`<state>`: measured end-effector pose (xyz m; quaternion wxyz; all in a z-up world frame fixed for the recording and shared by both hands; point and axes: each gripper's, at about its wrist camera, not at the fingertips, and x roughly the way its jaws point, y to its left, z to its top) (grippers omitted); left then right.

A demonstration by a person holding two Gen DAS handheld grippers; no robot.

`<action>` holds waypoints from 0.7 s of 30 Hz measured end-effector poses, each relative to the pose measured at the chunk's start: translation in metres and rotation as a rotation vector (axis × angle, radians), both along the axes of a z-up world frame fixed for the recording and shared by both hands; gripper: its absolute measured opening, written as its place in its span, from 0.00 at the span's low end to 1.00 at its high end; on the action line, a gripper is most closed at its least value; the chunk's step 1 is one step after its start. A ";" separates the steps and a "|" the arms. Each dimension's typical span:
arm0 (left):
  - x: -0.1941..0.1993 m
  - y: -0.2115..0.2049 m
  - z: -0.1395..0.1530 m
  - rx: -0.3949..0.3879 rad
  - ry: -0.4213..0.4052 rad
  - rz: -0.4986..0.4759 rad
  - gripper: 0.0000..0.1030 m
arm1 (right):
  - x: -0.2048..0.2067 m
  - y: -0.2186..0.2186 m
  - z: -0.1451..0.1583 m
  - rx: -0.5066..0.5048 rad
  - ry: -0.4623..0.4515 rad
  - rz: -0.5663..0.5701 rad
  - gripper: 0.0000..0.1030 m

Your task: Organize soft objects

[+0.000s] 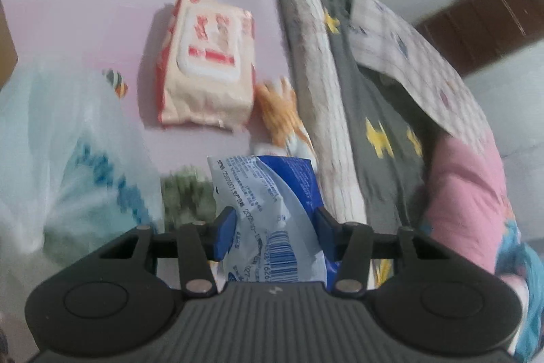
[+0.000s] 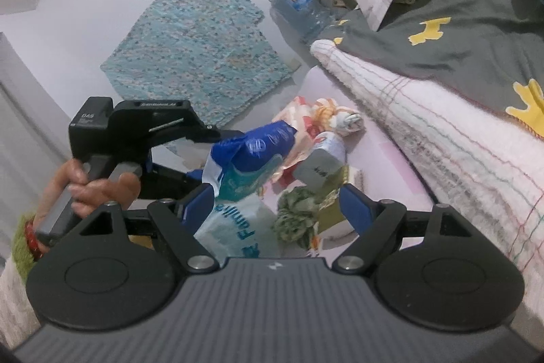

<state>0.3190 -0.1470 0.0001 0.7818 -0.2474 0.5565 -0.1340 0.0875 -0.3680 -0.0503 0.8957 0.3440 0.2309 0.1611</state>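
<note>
In the left wrist view, the left gripper (image 1: 273,228) had its blue fingers (image 1: 224,235) clenched on a blue and white soft packet (image 1: 272,210), whose barcode end lay nearest the camera; the packet was lifted above the pink play mat (image 1: 85,22). Left of it sat a translucent white plastic bag (image 1: 68,142) with blue print. Further on, a peach pack of wet wipes (image 1: 207,63) lay flat on the mat, with an orange and white soft toy (image 1: 282,114) just beside its right edge. To the right rose a bed covered by a grey blanket with yellow shapes (image 1: 374,91).

In the right wrist view, the right gripper (image 2: 275,210) stood released, its fingers (image 2: 357,210) wide apart with nothing between the pads. Beyond them, a hand (image 2: 91,189) held the left gripper with the blue packet, above the bag and a green crumpled soft thing (image 2: 295,216). Farther back a teal patterned cloth (image 2: 200,39) lay on the floor
</note>
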 end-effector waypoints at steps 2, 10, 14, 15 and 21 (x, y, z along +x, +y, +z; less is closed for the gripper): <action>-0.020 -0.001 0.001 -0.007 0.004 -0.035 0.49 | -0.010 0.002 0.001 0.013 -0.004 0.017 0.79; -0.099 -0.002 -0.015 0.017 0.026 -0.144 0.50 | -0.071 0.005 -0.030 0.050 0.094 0.062 0.79; -0.132 -0.011 -0.032 0.101 -0.003 -0.185 0.50 | -0.101 0.006 -0.051 0.038 0.155 0.044 0.79; -0.139 -0.012 -0.037 0.113 -0.008 -0.189 0.50 | -0.107 0.006 -0.055 0.038 0.168 0.038 0.79; -0.170 -0.003 -0.075 0.129 0.013 -0.171 0.49 | -0.136 0.002 -0.069 0.038 0.199 0.016 0.79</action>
